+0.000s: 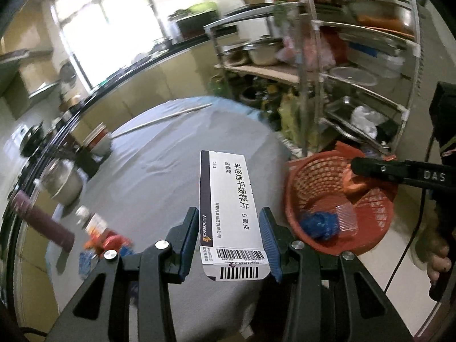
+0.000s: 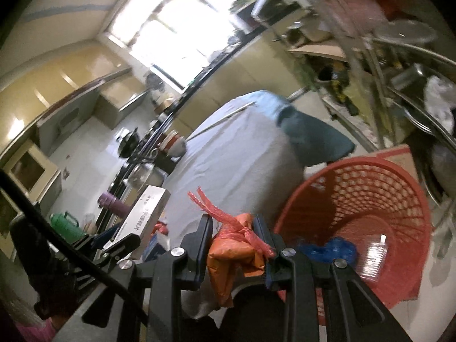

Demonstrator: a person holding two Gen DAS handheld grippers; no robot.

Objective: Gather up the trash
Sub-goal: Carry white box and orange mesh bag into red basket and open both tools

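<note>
My left gripper (image 1: 229, 213) is shut on a white medicine box (image 1: 228, 193) with black print and barcodes, held lengthwise above the grey-clothed table (image 1: 159, 165). The right wrist view shows that box (image 2: 146, 213) at lower left. My right gripper (image 2: 233, 220) is shut on an orange packet tied in red netting (image 2: 233, 250), beside the rim of the red mesh basket (image 2: 356, 188). In the left wrist view the right gripper (image 1: 359, 172) reaches over the basket (image 1: 310, 173) with the packet (image 1: 354, 186). A blue crumpled wad (image 1: 317, 223) and a clear plastic piece (image 1: 346, 221) lie inside.
Stacked bowls (image 1: 98, 139), a steel pot (image 1: 64, 183), a small bottle (image 1: 92, 222) and colourful packets (image 1: 114, 242) crowd the table's left side. A thin stick (image 1: 168, 115) lies at its far end. A metal rack (image 1: 367, 91) of pots stands behind the basket. A bare foot (image 1: 439, 259) is at the right.
</note>
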